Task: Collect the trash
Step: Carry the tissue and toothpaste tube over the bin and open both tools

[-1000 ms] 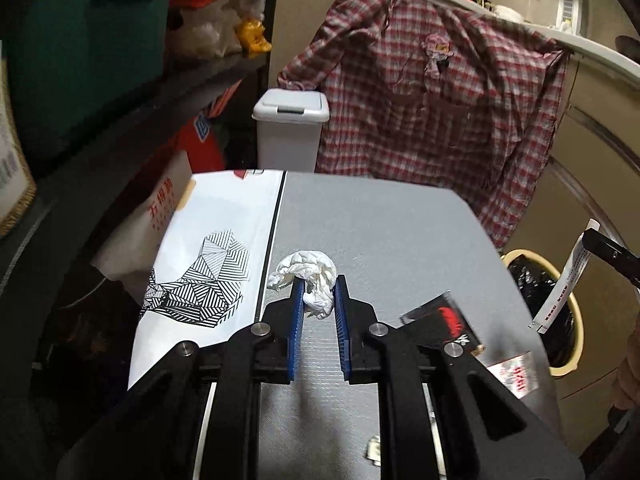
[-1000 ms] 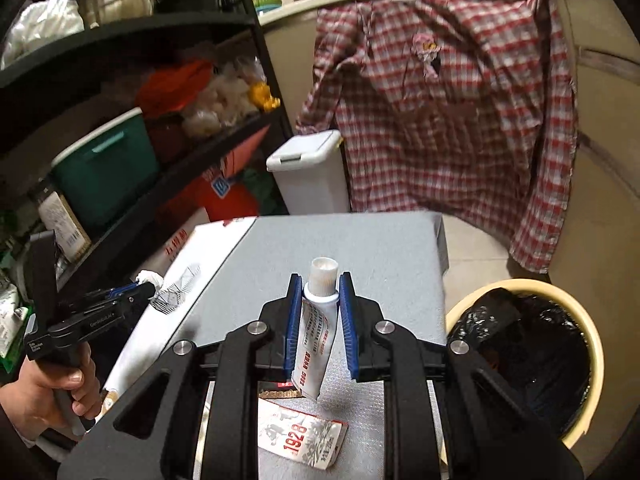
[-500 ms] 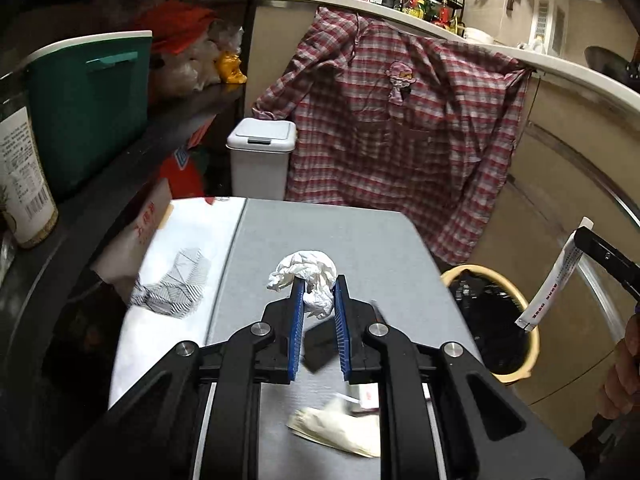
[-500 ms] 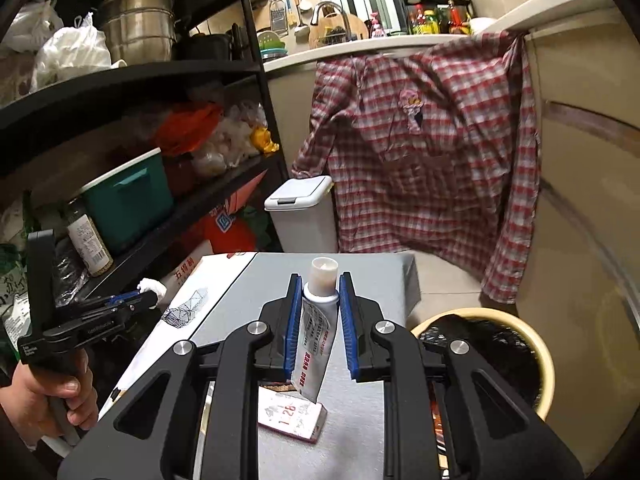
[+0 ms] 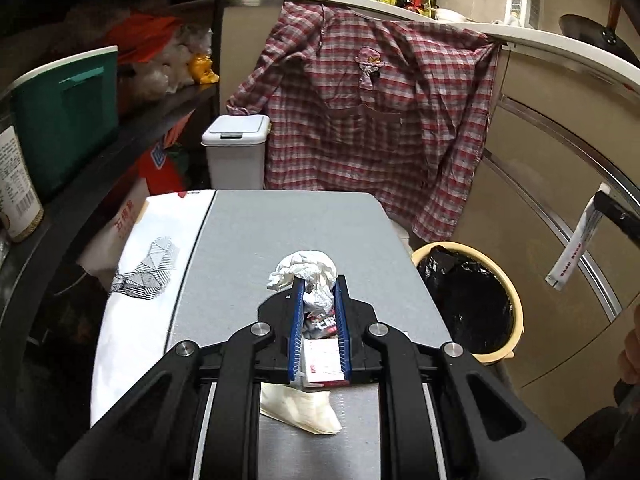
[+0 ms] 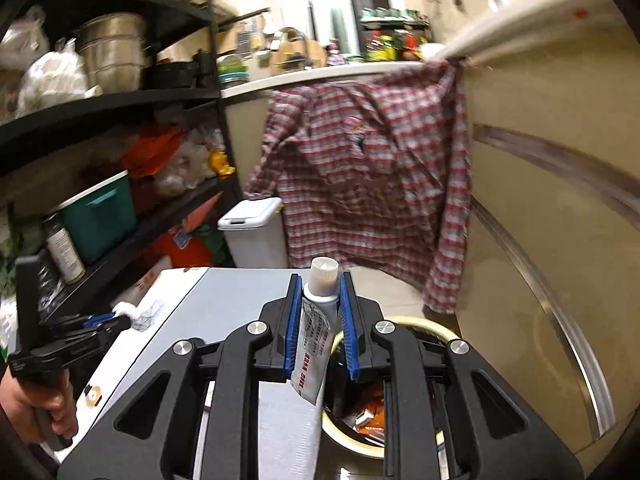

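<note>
Both grippers are loaded, which suits a two-handed clearing of the table. The left gripper [image 5: 318,292] is nearly closed, its blue pads pinching a crumpled white tissue [image 5: 306,270] by its lower fold, so that most of the wad bulges forward past the fingertips; it is held above the grey table [image 5: 280,232], clear of the surface. The right gripper [image 6: 320,300] is likewise narrowed onto a white tube [image 6: 316,332], clamped just below the cap with the cap pointing forward and the flat crimped end hanging down towards the camera; a grip at the stiff shoulder is judged to be the reason the tube does not fold or slip. The tube is carried over the near rim of the yellow bin [image 6: 420,326], lined with a black bag, which stands on the floor just beside the table's right edge; orange wrappers are seen already inside. Trash not yet collected lies on the table beneath the left gripper: a cream paper wrapper [image 5: 300,410], a small red-and-white packet [image 5: 320,368] and a dark packet partly hidden by the tissue. A white patterned bag [image 5: 148,264] lies on the table's left part. A plaid shirt [image 5: 372,128] and a lidded white bin [image 5: 236,152] stand behind. Judgement: the tube is close to release over the bin; the tissue has further to travel rightward.
</note>
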